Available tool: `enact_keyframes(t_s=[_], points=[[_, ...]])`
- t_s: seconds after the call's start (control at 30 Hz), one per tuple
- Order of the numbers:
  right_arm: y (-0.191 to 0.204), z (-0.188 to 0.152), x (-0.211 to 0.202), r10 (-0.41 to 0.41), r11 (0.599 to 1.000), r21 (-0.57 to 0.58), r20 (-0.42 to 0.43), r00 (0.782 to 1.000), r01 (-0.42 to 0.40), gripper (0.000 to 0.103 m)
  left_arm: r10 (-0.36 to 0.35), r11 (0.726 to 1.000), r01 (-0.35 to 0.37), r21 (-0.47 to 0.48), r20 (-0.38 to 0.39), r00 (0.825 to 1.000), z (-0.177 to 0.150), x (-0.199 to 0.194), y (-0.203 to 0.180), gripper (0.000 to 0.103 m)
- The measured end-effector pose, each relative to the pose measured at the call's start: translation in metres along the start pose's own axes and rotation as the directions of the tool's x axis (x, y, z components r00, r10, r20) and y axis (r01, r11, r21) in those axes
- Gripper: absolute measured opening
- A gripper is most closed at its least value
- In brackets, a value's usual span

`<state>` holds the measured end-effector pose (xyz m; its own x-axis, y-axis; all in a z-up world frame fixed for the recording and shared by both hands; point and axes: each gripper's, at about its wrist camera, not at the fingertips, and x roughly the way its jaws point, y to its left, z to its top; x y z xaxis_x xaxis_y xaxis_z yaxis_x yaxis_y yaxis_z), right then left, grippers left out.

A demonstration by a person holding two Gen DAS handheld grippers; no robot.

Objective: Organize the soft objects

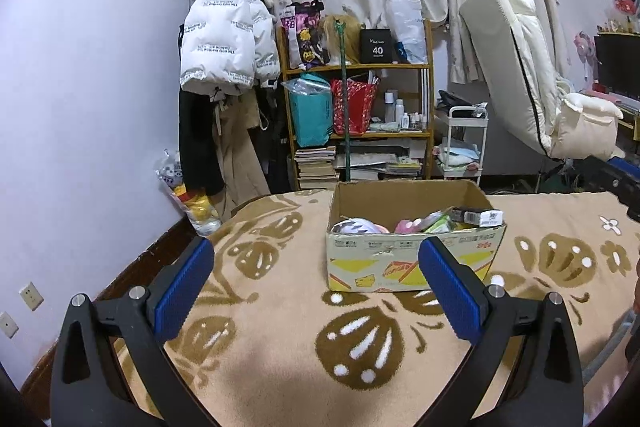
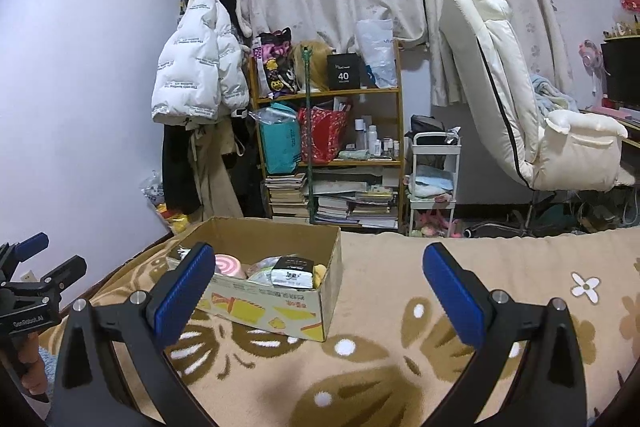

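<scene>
Your cardboard box sits on the blanket, ahead of both grippers, with packets and soft toys inside it. Behind the box stands a shelf unit; coats hang to its left, and a small trolley and a chair stand to its right.

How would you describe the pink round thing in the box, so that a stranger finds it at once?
Find the cardboard box standing on the beige flowered blanket. Look inside it, toward the left side in the right wrist view. The pink round toy lies there, the only thing with a pink and white swirl, beside a grey packet.
</scene>
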<state>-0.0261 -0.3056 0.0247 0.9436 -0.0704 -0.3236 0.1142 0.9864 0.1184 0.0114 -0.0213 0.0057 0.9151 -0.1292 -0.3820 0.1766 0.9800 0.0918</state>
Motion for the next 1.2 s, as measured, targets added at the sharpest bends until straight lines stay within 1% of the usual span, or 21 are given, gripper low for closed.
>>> enact_keyframes(t_s=[0.27, 0.47, 0.8, 1.2], points=[[-0.003, -0.002, 0.012, -0.023, 1.000, 0.011, -0.015, 1.000, 0.023, 0.103, 0.003, 1.000, -0.002, 0.025, -0.033, 0.999, -0.006, 0.015, -0.005, 0.101], [-0.003, -0.004, 0.017, -0.021, 1.000, 0.020, -0.035, 0.999, 0.021, 0.103, -0.001, 0.999, 0.003, 0.038, -0.047, 0.999, -0.010, 0.019, -0.009, 0.101], [-0.004, -0.005, 0.020, -0.022, 1.000, 0.019, -0.043, 0.999, 0.023, 0.103, -0.010, 0.999, 0.012, 0.042, -0.045, 0.999, -0.012, 0.017, -0.011, 0.101], [-0.004, -0.007, 0.022, -0.023, 1.000, 0.018, -0.050, 0.999, 0.024, 0.103, -0.002, 0.999, 0.003, 0.040, -0.037, 0.999, -0.011, 0.016, -0.010, 0.101]])
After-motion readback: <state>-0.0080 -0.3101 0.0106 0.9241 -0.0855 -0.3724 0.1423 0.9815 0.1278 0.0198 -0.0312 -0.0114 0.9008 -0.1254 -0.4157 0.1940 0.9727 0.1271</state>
